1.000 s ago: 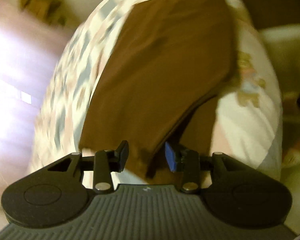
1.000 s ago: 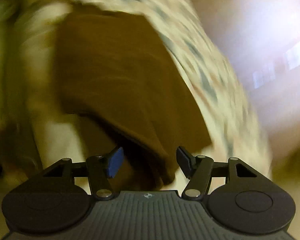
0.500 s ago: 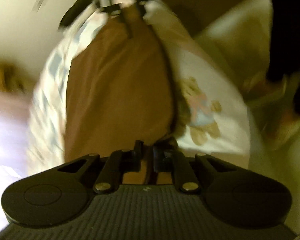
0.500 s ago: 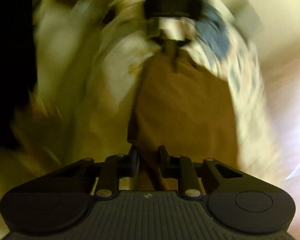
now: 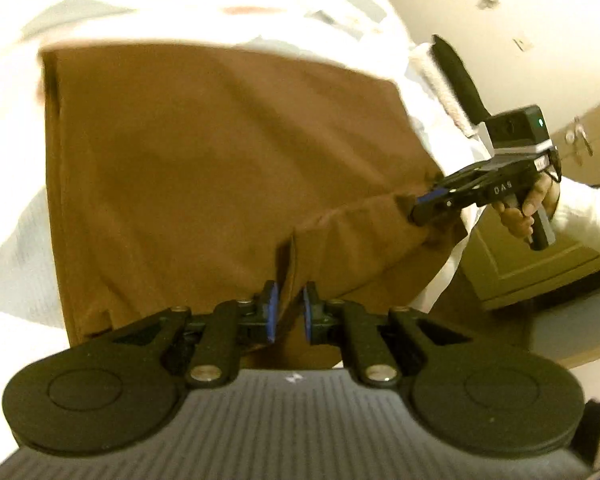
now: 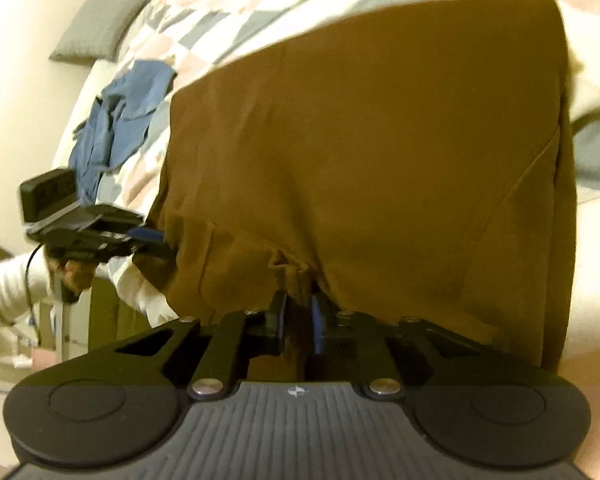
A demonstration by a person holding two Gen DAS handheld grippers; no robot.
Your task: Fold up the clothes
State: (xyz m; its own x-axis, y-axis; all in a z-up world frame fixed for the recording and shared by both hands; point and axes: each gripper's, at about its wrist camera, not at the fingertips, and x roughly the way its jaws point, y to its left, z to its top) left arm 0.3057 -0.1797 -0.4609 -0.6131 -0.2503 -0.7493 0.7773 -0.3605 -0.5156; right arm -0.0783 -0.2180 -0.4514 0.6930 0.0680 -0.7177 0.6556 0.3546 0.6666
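A brown garment [image 5: 220, 152] lies spread on a checked quilt [image 6: 240, 4], with its near edge lifted. My left gripper [image 5: 288, 312] has a fold of that edge between its blue pads, which still press the cloth while the jaws are opening. My right gripper [image 6: 298, 320] likewise pinches a bunched part of the same edge of the brown garment [image 6: 380, 140], its jaws opening too. Each gripper shows in the other's view: the right gripper [image 5: 416, 206] clamps the edge at the right, and the left gripper [image 6: 160, 244] bites it at the left.
A crumpled blue garment [image 6: 120, 120] lies on the quilt beyond the brown one, with a grey pillow [image 6: 96, 28] further back. An olive cabinet [image 5: 532, 256] stands beside the bed. A hand [image 5: 520, 216] in a white sleeve holds the right gripper's handle.
Both grippers stood open around the brown garment's edge, then closed on it. Both views have swung round, and the gripped edge now hangs raised between the two grippers.
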